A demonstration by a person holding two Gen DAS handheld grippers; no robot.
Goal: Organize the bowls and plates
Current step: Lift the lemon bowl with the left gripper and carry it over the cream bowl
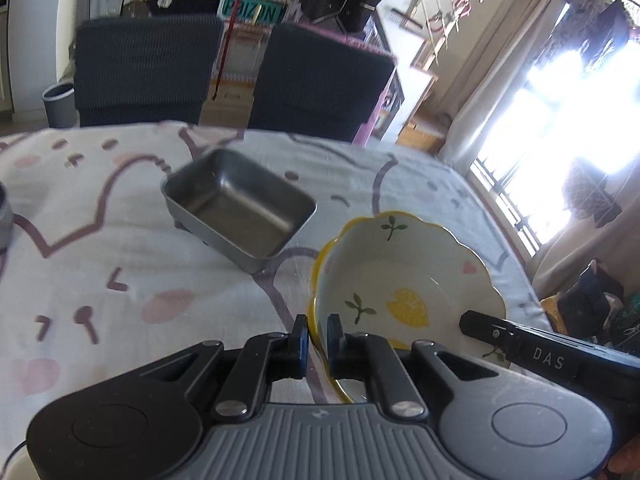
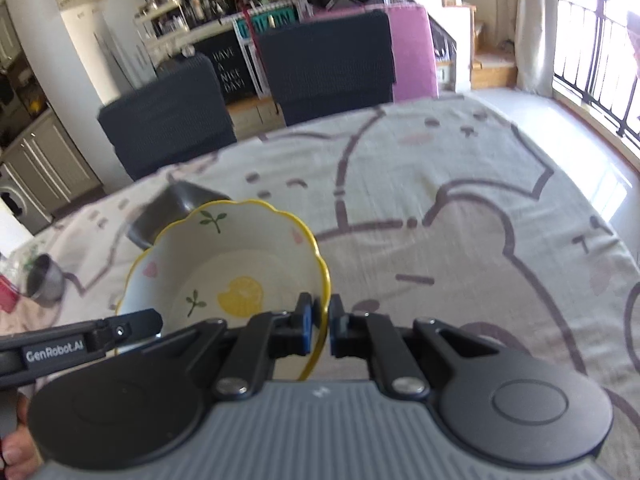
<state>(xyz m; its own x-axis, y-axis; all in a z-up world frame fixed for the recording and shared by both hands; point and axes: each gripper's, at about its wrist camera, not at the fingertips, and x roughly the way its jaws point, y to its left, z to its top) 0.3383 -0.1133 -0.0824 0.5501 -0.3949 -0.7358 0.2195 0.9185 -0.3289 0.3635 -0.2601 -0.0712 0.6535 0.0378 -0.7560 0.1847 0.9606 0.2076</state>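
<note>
A white bowl [image 1: 404,280] with a scalloped yellow rim and a lemon print hangs tilted above the tablecloth, held from both sides. My left gripper [image 1: 317,336] is shut on its left rim. My right gripper [image 2: 320,320] is shut on the right rim of the same bowl [image 2: 224,264]. The other gripper's finger shows at the bowl's far side in each view. A grey rectangular metal tray [image 1: 240,204] sits on the cloth behind the bowl, empty; in the right wrist view the tray [image 2: 168,208] is partly hidden by the bowl.
The table [image 2: 460,208] carries a pale cartoon-print cloth. A small metal cup [image 2: 44,280] stands at its left, seen as a sliver of cup [image 1: 4,216] in the left wrist view. Two dark chairs [image 1: 148,68] stand at the far edge. A window lies to the right.
</note>
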